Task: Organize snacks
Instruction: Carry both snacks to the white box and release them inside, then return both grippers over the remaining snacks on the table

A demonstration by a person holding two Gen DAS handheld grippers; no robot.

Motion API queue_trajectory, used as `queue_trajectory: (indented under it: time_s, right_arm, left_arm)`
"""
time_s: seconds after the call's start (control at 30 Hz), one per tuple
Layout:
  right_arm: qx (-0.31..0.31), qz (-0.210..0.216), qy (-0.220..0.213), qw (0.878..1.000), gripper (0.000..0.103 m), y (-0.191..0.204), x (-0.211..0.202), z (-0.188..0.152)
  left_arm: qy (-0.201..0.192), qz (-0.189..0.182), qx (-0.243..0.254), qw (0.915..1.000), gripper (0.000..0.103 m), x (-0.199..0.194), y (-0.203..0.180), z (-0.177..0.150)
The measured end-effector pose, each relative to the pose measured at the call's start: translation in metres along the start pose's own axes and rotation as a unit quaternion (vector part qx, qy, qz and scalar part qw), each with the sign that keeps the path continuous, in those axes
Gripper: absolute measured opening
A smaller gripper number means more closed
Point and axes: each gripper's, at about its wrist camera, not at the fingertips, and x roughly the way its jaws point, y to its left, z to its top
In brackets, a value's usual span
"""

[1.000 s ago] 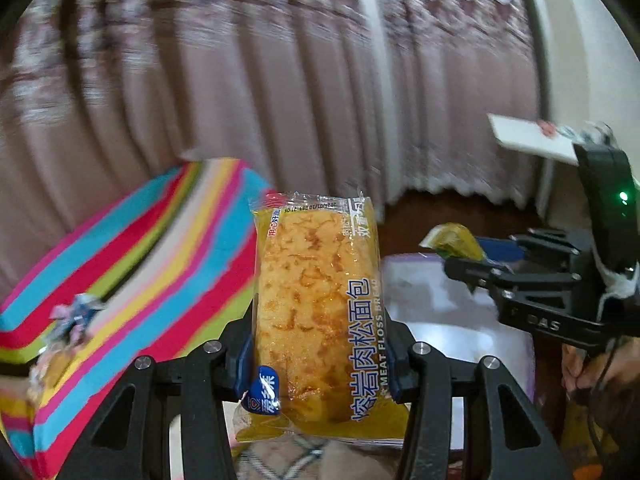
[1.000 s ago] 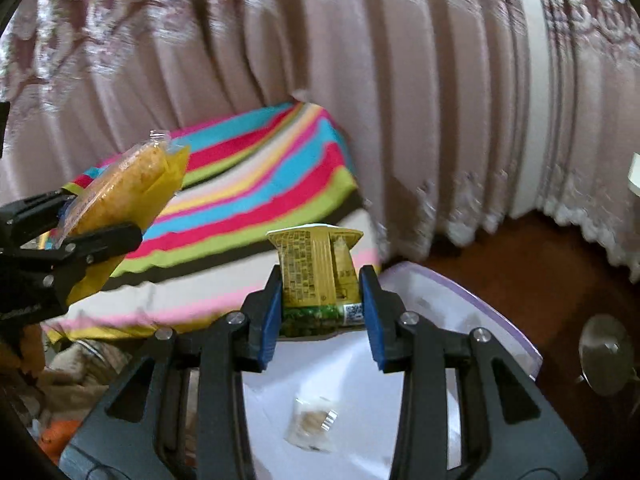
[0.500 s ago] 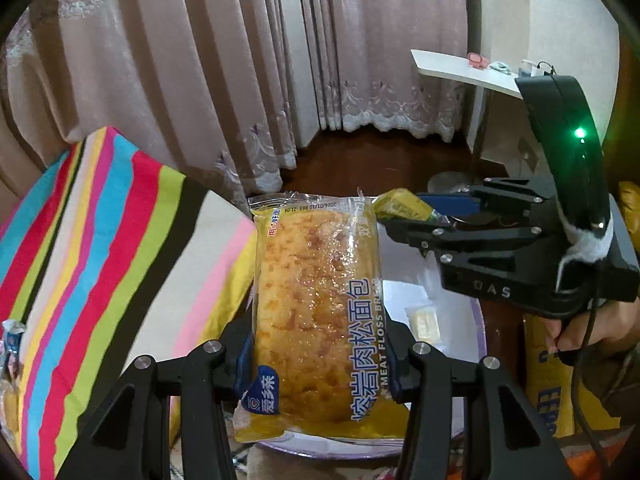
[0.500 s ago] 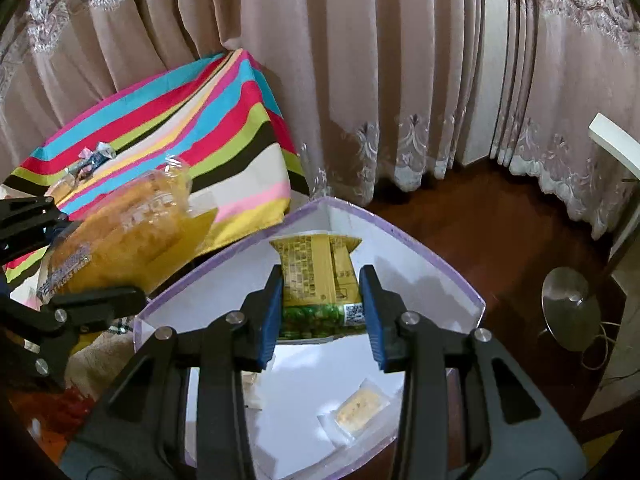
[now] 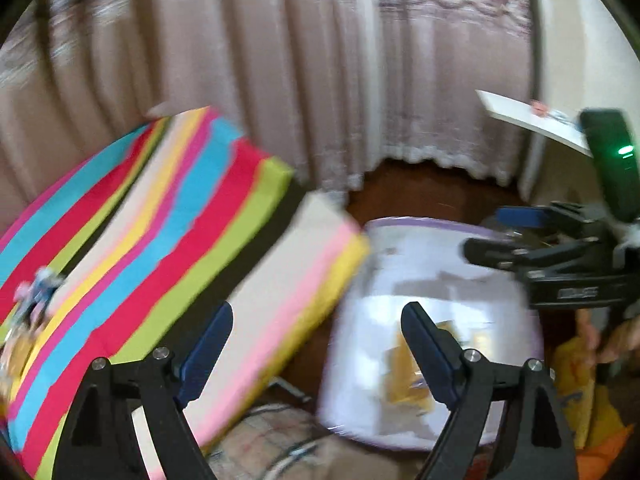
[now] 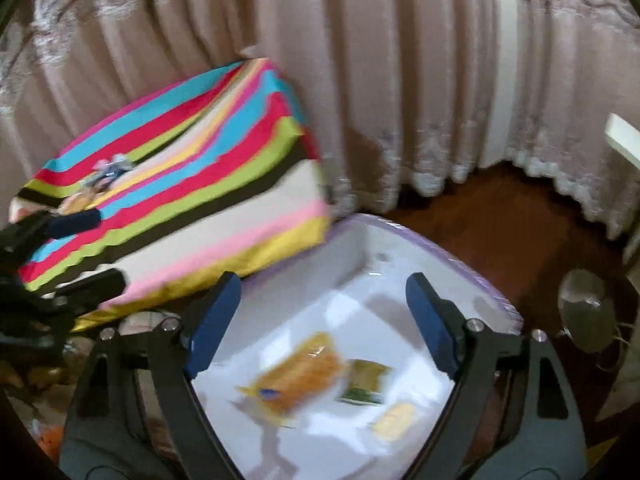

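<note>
A white bin with a purple rim [image 6: 460, 256] stands on the floor beside the striped bed. Inside lie the orange meat floss bread pack [image 6: 300, 374], the small yellow-green snack pack [image 6: 364, 382] and a small pale wrapped snack [image 6: 394, 422]. My right gripper [image 6: 322, 326] is open and empty above the bin. My left gripper [image 5: 316, 354] is open and empty, over the gap between bed and bin [image 5: 400, 226]. The bread pack [image 5: 408, 372] shows blurred in the bin. The right gripper [image 5: 520, 240] shows at the right of the left wrist view.
A bed with a bright striped cover [image 6: 180, 184] lies left, with wrapped snacks [image 6: 100, 178] on it. Pink curtains [image 6: 360, 60] hang behind. A white shelf [image 5: 532, 120] and a round metal stand base [image 6: 586, 312] are at the right. A yellow bag [image 5: 576, 380] sits low right.
Both grippers have opened. The bread pack and the yellow-green pack have dropped into the white bin. Both views swung and blurred.
</note>
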Motion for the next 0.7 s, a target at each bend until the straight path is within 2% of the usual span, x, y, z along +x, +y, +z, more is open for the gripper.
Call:
queue_trajectory:
  time_s: [0.1, 0.17, 0.23, 0.3, 0.4, 0.47, 0.5, 0.57, 0.67, 0.7]
  right_arm:
    - [-0.042, 0.048, 0.017, 0.998, 0.086, 0.045, 0.016, 0.014]
    - [-0.073, 0.089, 0.032, 0.993, 0.086, 0.084, 0.032, 0.025]
    - [-0.098, 0.124, 0.047, 0.986, 0.087, 0.12, 0.05, 0.031]
    - [-0.119, 0.146, 0.064, 0.98, 0.088, 0.153, 0.071, 0.037]
    - [-0.148, 0.173, 0.096, 0.969, 0.089, 0.206, 0.109, 0.042]
    - [-0.16, 0.203, 0.109, 0.96, 0.089, 0.241, 0.133, 0.047]
    - [-0.162, 0.211, 0.113, 0.957, 0.089, 0.26, 0.146, 0.051]
    - [-0.167, 0.224, 0.115, 0.953, 0.089, 0.291, 0.169, 0.059]
    - [-0.163, 0.228, 0.125, 0.952, 0.089, 0.333, 0.209, 0.072]
    - [-0.158, 0.231, 0.131, 0.951, 0.089, 0.346, 0.222, 0.076]
  left_arm:
    - [0.009, 0.055, -0.054, 0.997, 0.087, 0.0, 0.052, -0.012]
    - [0.007, 0.096, -0.097, 0.9906, 0.087, -0.003, 0.092, -0.023]
    - [0.015, 0.135, -0.142, 0.9804, 0.087, -0.005, 0.139, -0.038]
    - [0.027, 0.157, -0.181, 0.9705, 0.087, -0.006, 0.181, -0.052]
    - [0.035, 0.19, -0.245, 0.95, 0.087, -0.009, 0.247, -0.085]
    - [0.037, 0.215, -0.283, 0.9341, 0.087, -0.012, 0.287, -0.107]
    - [0.038, 0.232, -0.303, 0.9234, 0.087, -0.014, 0.31, -0.121]
    - [0.04, 0.26, -0.327, 0.9074, 0.087, -0.013, 0.337, -0.141]
    - [0.046, 0.324, -0.351, 0.8772, 0.087, -0.017, 0.383, -0.166]
    - [0.049, 0.337, -0.356, 0.8701, 0.087, -0.02, 0.393, -0.173]
